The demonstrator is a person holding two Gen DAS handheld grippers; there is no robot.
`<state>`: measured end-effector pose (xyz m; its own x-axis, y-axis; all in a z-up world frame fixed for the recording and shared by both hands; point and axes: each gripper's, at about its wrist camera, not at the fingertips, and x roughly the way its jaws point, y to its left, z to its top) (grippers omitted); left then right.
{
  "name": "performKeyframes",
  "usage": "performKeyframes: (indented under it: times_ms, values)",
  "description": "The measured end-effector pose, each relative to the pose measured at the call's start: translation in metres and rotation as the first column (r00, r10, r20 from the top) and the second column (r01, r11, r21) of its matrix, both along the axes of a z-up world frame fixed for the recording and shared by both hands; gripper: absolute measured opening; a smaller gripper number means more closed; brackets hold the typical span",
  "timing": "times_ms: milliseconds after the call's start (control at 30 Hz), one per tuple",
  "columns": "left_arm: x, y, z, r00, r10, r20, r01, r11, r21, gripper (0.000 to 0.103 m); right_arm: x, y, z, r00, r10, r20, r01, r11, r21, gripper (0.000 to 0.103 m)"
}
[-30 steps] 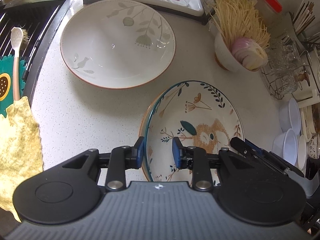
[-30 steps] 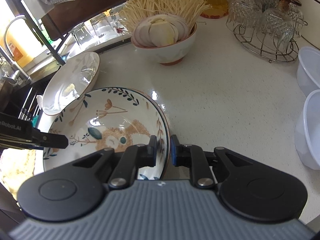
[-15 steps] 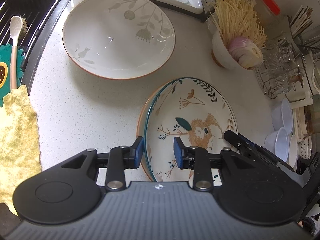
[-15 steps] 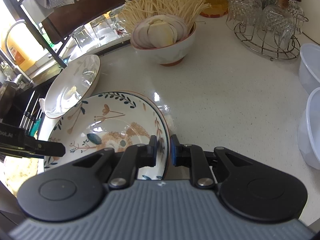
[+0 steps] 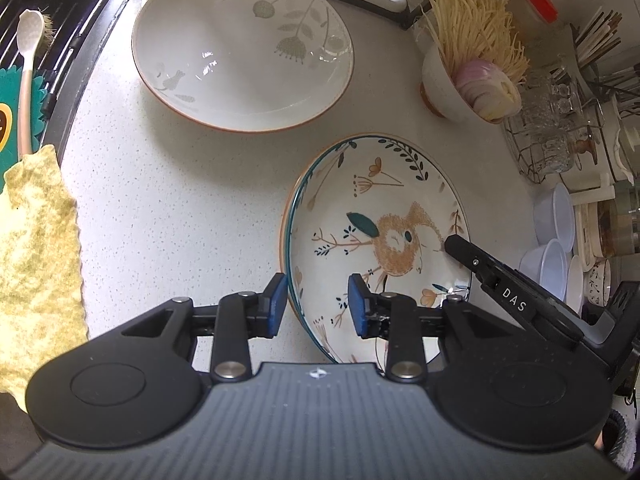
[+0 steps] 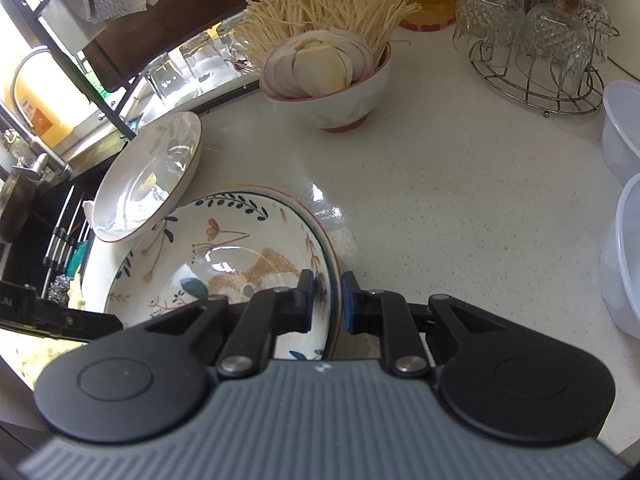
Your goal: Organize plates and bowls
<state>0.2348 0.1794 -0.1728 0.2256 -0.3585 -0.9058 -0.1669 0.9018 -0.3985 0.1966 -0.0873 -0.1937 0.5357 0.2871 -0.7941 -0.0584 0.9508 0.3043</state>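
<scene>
A painted bowl with a bird and leaf pattern [image 5: 384, 216] sits on the white counter, nested on an orange-rimmed dish beneath it. My left gripper [image 5: 317, 306] is open and straddles its near-left rim without touching it. My right gripper [image 6: 327, 304] is shut on the bowl's right rim [image 6: 334, 280]; it shows as a black arm in the left wrist view [image 5: 500, 280]. A larger white bowl with grey flower prints [image 5: 240, 44] lies apart at the back left, also seen in the right wrist view [image 6: 148, 180].
A bowl of sliced onion and enoki mushrooms [image 6: 332, 80] stands behind. A wire rack of glasses [image 6: 536, 44] is at the back right, plastic tubs [image 6: 624, 208] at the right. The sink with a spoon [image 5: 28, 76] and a yellow cloth [image 5: 36, 248] lie left.
My left gripper's jaws have opened wider around the painted bowl's rim. Both cameras have pulled back and up a little. The right gripper keeps its grip.
</scene>
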Motion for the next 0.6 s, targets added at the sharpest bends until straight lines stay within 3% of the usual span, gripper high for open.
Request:
performKeyframes:
  times_ms: [233, 600]
  values:
    - [-0.015, 0.003, 0.009, 0.999, 0.012, 0.043, -0.013, 1.0, 0.007, 0.037, -0.001, 0.001, 0.001, 1.0, 0.003, 0.002, -0.003, 1.0, -0.006, 0.017]
    - [-0.013, 0.002, -0.016, 0.998, 0.053, 0.03, -0.053, 0.998, 0.021, 0.036, -0.002, 0.0, 0.004, 1.0, -0.013, -0.008, 0.013, 1.0, -0.009, 0.018]
